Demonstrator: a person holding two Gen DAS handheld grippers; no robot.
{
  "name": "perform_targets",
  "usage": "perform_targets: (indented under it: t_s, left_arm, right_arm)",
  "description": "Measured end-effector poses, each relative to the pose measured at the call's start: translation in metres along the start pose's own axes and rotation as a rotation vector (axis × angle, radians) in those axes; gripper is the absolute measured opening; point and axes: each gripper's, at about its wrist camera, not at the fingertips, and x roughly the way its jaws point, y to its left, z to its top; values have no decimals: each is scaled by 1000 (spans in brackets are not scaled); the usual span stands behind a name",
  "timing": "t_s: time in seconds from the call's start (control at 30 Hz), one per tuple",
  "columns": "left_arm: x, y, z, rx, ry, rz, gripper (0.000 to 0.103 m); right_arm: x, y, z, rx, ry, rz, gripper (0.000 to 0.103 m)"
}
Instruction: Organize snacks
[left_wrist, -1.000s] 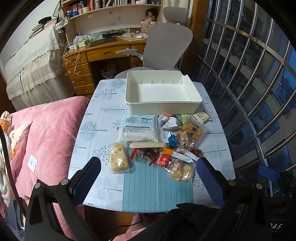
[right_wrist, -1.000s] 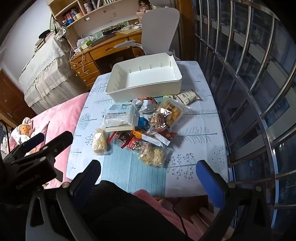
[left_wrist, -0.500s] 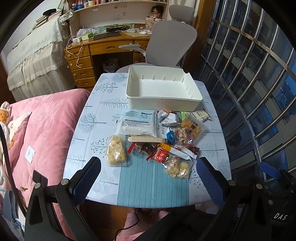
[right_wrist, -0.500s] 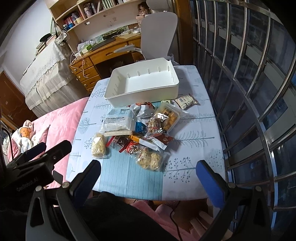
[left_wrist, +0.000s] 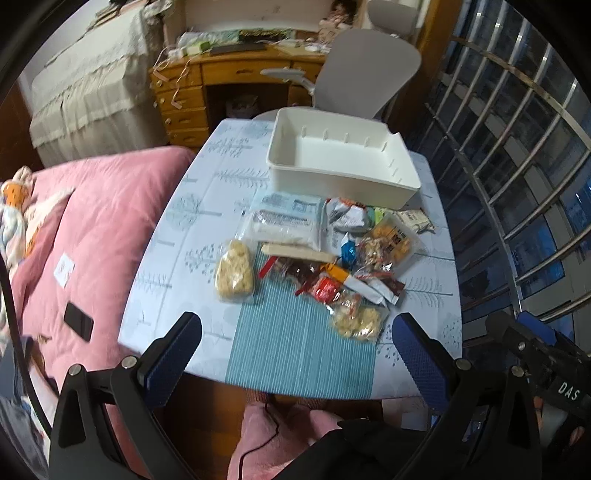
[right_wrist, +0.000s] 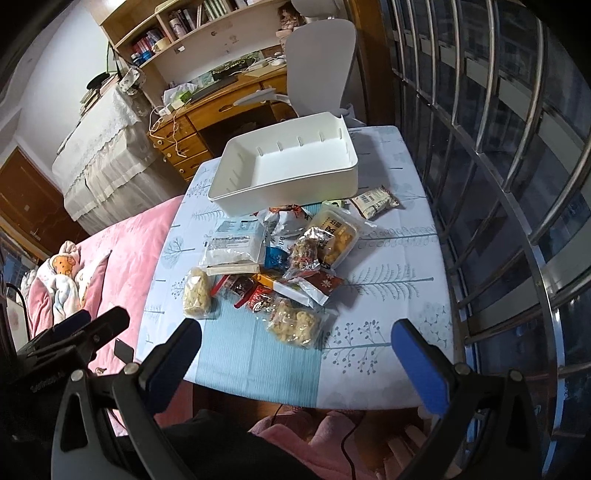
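Several snack packets (left_wrist: 317, 258) heaped mid-counter: clear bags of pale puffs, red and orange wrappers, one large white pouch. White bin (left_wrist: 340, 162), empty, ribbed inner walls, stands beyond the heap toward the far edge. Counter (right_wrist: 388, 266) covered in pale blue tree-print cloth with a teal striped panel at the near edge. Left tool (left_wrist: 295, 354) and right tool (right_wrist: 295, 354): jaws spread wide, holding nothing, above the near edge. Pink bed (left_wrist: 92, 229) at the left edge; barred window (right_wrist: 498, 147) right; wooden desk and grey chair beyond.

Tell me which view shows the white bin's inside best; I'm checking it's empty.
The left wrist view: it looks down into the white bin, showing a bare floor. The right wrist view shows the white bin more obliquely, also bare.
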Motion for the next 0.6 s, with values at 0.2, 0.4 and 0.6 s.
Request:
perform_targets:
  t_s: [0.2, 0.4, 0.6]
  left_arm:
    - [8, 11, -14, -64, 47, 43, 102]
    - [19, 23, -21, -112, 64, 42, 102]
    - [41, 32, -18, -136, 106, 27, 102]
  right_arm:
    - [11, -8, 6, -12, 5, 39, 101]
    - [21, -6, 9, -57, 11, 61, 101]
    - [32, 0, 13, -114, 28, 57, 101]
